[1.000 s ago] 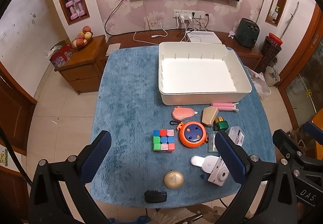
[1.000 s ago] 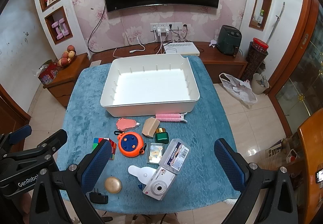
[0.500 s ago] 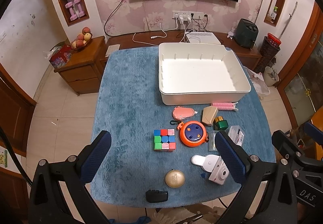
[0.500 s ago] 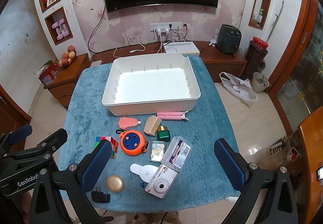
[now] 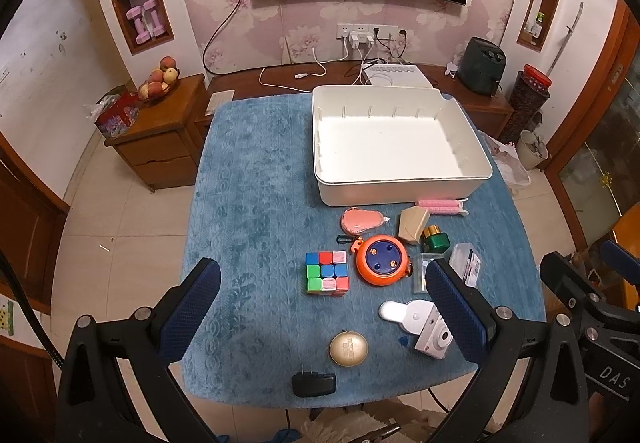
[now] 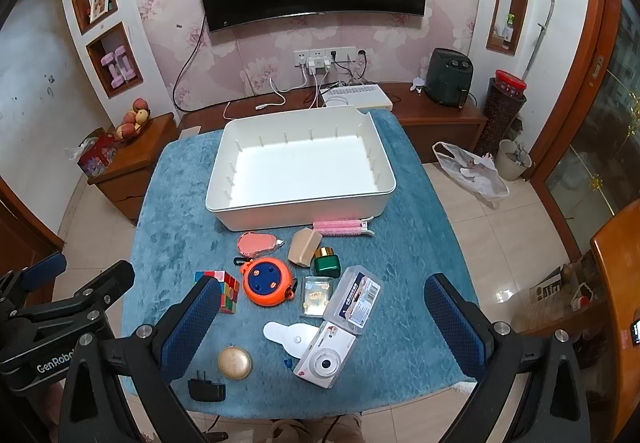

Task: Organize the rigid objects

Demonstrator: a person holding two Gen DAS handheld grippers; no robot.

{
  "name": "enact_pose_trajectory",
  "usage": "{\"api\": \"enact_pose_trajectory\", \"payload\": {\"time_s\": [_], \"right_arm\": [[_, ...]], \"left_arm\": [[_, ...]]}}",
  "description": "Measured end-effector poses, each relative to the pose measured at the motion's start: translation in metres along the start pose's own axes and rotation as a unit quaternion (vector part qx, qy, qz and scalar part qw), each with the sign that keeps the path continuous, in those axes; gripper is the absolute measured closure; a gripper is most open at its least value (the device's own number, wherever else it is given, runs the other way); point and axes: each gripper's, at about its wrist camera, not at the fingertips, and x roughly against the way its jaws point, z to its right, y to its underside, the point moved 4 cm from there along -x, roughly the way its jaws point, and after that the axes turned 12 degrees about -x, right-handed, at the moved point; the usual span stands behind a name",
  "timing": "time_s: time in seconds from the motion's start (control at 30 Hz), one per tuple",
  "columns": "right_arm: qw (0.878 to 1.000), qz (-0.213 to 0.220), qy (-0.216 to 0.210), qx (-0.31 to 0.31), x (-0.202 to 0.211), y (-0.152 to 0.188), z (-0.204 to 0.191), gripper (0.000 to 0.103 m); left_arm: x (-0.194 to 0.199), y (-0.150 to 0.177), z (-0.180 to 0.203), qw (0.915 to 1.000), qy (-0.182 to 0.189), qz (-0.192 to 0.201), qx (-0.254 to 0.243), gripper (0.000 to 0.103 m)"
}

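A pink-papered living room with a wall-mounted television sits behind a desk [image 5: 248,179] covered in blue cloth, and over the past second almost nothing here has changed: both views have only drifted slightly nearer, and no object has shifted.

Going left to right along the near half of the desk: the colour cube [image 5: 326,272], the black plug adapter [image 5: 313,384] at the front edge, the round gold case [image 5: 348,348], the orange reel [image 5: 381,260] with the pink oval pouch [image 5: 361,220] behind it, the white flat piece [image 5: 404,314] touching the white camera [image 6: 326,358], the beige wedge [image 5: 413,224], the green jar [image 5: 435,239], the small clear card case [image 6: 317,295], the labelled clear box [image 6: 354,298] and the pink roller [image 5: 439,208] just beside the front wall of the white bin [image 5: 400,193]. The bin is empty.

The left claw [image 5: 320,317] hangs released, high over the cube and gold case, touching nothing. The right claw [image 6: 318,331] is likewise spread wide and empty, above the camera and clear box.

With so little movement, I judge the sorting has not begun: every item is outside the bin, and the slight approach suggests a first pick is being lined up, probably among the nearest objects.
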Motion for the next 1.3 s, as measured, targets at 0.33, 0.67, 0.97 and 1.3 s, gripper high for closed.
{"api": "enact_pose_trajectory", "payload": {"time_s": [0.33, 0.67, 0.97, 1.3], "right_arm": [[1.000, -0.011, -0.010, -0.006, -0.005, 0.020, 0.000, 0.005], [0.995, -0.081, -0.031, -0.054, -0.042, 0.040, 0.016, 0.005], [0.979, -0.167, -0.046, -0.110, -0.103, 0.085, 0.040, 0.016], [0.969, -0.201, -0.049, -0.138, -0.162, 0.124, 0.053, 0.026]], "left_arm": [[-0.002, 0.012, 0.002, 0.9997, 0.019, -0.006, -0.015, 0.001], [-0.023, 0.024, -0.002, 0.9984, 0.039, -0.036, -0.019, 0.001], [-0.068, 0.055, 0.004, 0.9903, 0.094, -0.095, -0.037, 0.001], [-0.140, 0.104, 0.032, 0.9757, 0.106, -0.162, -0.103, 0.001]]}}
